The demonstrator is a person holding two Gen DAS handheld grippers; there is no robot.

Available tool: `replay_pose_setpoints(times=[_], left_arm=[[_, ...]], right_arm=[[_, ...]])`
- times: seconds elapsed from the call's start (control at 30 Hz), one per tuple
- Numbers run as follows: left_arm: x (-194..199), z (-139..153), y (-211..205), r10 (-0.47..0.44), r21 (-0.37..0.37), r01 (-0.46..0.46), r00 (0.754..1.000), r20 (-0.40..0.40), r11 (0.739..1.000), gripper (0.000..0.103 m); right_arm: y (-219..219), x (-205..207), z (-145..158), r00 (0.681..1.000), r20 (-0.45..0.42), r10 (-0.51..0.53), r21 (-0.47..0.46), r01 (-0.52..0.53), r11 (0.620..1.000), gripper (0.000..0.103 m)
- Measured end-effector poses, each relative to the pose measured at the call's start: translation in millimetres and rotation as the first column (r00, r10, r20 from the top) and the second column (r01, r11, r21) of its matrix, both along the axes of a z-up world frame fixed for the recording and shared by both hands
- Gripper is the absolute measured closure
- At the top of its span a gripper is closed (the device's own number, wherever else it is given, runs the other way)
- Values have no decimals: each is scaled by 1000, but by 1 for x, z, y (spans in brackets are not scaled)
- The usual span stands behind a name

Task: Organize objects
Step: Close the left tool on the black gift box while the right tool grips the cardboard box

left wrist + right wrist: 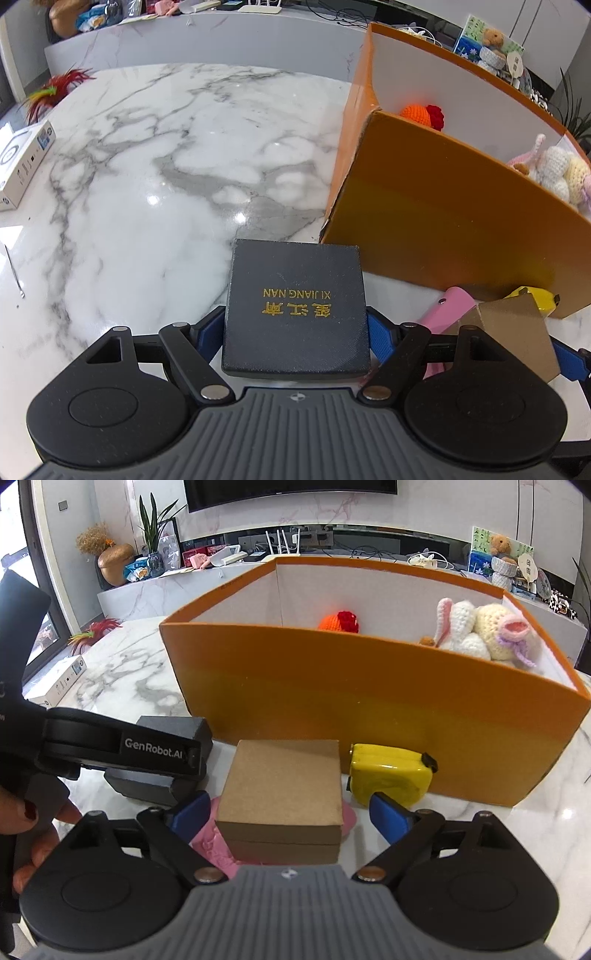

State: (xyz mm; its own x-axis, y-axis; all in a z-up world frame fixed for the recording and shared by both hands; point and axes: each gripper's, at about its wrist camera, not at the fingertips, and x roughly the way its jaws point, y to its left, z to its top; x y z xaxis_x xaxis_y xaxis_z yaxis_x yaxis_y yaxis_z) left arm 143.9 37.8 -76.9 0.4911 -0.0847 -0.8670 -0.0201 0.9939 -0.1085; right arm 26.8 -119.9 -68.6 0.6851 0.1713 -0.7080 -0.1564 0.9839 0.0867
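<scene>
My left gripper (295, 317) is shut on a dark grey box with gold lettering (295, 295). Its blue pads press both of the box's sides, just in front of the orange storage box (443, 221). The right wrist view shows the same dark box (162, 779) at the left, under a black arm marked GenRobot.AI (122, 742). My right gripper (290, 805) is open around a brown cardboard box (284, 786), and a gap shows at the right pad. The brown box rests on a pink item (207, 842). Beside it lies a yellow tape measure (388, 771).
The orange storage box (369, 701) holds an orange-red crochet toy (340, 622) and a cream crochet rabbit (480, 631). A white carton (22, 166), red feathers (55, 88) and a thin metal tool (14, 273) lie on the marble table (166, 184). A person's hand (33, 819) is at the left.
</scene>
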Motion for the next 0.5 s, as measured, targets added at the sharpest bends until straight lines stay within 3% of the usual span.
replay_pose_setpoints(times=[0.07, 0.2, 0.5], left_arm=[[0, -1, -1, -4, 10, 4, 1000, 4, 1000, 13], [0, -1, -1, -11, 15, 11, 1000, 13, 1000, 14], [-4, 6, 3, -4, -19, 5, 1000, 24, 1000, 15]], right_arm=[[2, 3, -3, 1000, -3, 2, 4, -2, 1000, 17], [4, 7, -8, 1000, -12, 1, 2, -1, 1000, 39], [2, 2, -3, 999, -7, 31, 15, -31, 999, 42]])
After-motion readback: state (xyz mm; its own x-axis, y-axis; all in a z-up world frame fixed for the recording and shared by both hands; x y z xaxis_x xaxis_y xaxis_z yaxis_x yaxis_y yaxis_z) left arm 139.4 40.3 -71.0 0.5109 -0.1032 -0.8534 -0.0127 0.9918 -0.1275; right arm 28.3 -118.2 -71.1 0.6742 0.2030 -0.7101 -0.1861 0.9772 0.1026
